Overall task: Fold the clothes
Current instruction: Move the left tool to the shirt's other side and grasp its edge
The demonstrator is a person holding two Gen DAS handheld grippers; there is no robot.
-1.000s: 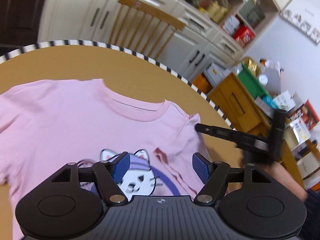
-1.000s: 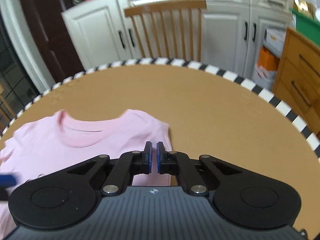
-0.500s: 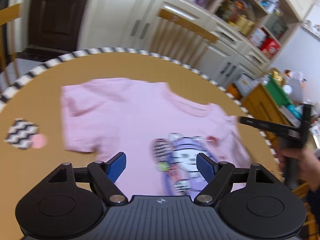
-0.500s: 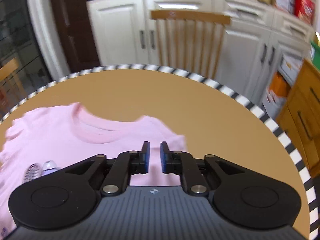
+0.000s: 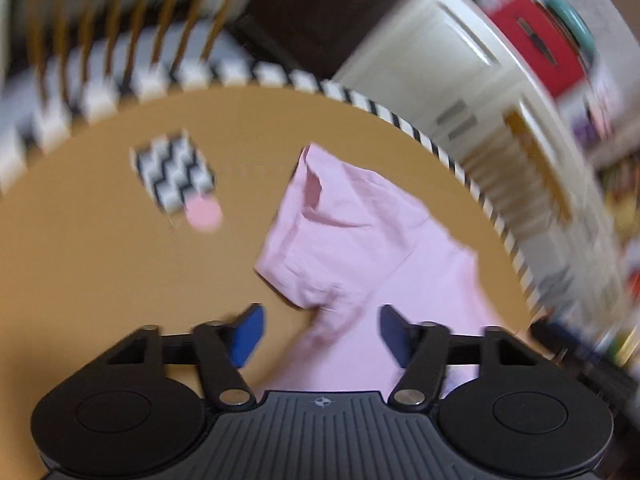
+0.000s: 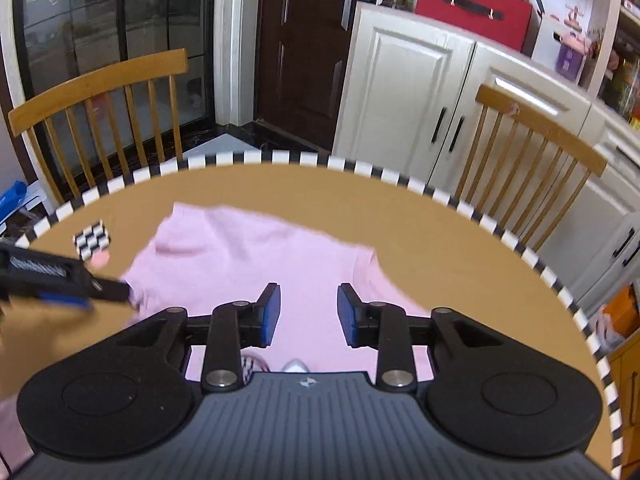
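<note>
Shirt (image 6: 256,264), pink soft cotton knit, lies flat on the round table (image 6: 460,256), spread across the near-left half, its short sleeve (image 5: 320,236) creased and bunched at the hem. The table is smooth tan, ringed by a black-and-white striped edge. Two spindle-back wooden chairs stand behind it, one at the far left (image 6: 100,120) and one at the far right (image 6: 536,160), with glossy cream cabinets (image 6: 404,92) and a dark door beyond. A small zigzag-patterned black-and-white card (image 6: 91,239) with a pink round dot (image 5: 203,212) beside it lies on the bare top, left of the sleeve and apart from it.

Compared with a second ago, the left view has swung away from the cat print and collar to the sleeve and the card, and is heavily blurred. The left gripper (image 5: 320,332) has just been narrowing its jaws; they are parted, straddling the sleeve's underarm seam without pressing it. The right gripper (image 6: 308,316), pressed together a second ago, has just been opening; its blue pads now stand apart above the shirt's chest with nothing between them, and this view now takes in much more of the shirt.

In the right view the left gripper's tip sits at the sleeve edge. The table's right half is bare up to the striped rim, and a strip of bare top separates the shirt from the far edge.
</note>
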